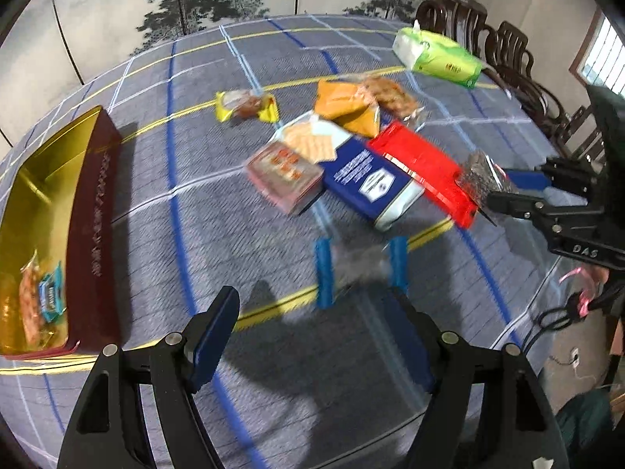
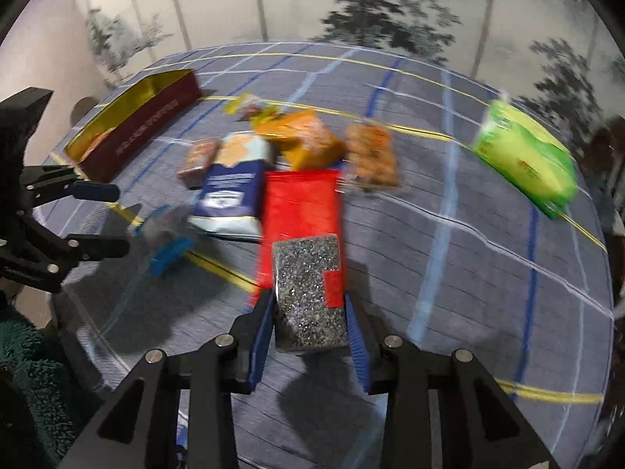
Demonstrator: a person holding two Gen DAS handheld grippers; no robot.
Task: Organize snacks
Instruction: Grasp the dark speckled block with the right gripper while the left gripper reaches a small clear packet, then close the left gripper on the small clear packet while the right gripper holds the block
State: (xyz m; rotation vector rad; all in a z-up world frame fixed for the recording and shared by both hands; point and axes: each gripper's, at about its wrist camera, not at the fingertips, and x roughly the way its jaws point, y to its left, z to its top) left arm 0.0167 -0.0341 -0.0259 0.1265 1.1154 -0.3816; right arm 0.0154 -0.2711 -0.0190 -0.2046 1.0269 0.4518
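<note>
My right gripper (image 2: 308,336) is shut on a speckled grey snack pack (image 2: 306,293) with a red label and holds it above the table; it also shows at the right of the left wrist view (image 1: 484,179). My left gripper (image 1: 316,336) is open and empty above a clear packet with blue ends (image 1: 361,265). A pile of snacks lies mid-table: a red pack (image 1: 422,172), a blue-and-white cracker bag (image 1: 363,176), a pink box (image 1: 285,176), an orange bag (image 1: 347,105), a yellow packet (image 1: 246,105). The maroon box with gold lining (image 1: 93,226) at the left holds a few snacks.
A green tissue pack (image 1: 437,56) lies at the far right of the table. Dark wooden chairs (image 1: 508,51) line the table's right side. A painted folding screen stands behind. The tablecloth (image 1: 195,234) is grey with blue and yellow lines.
</note>
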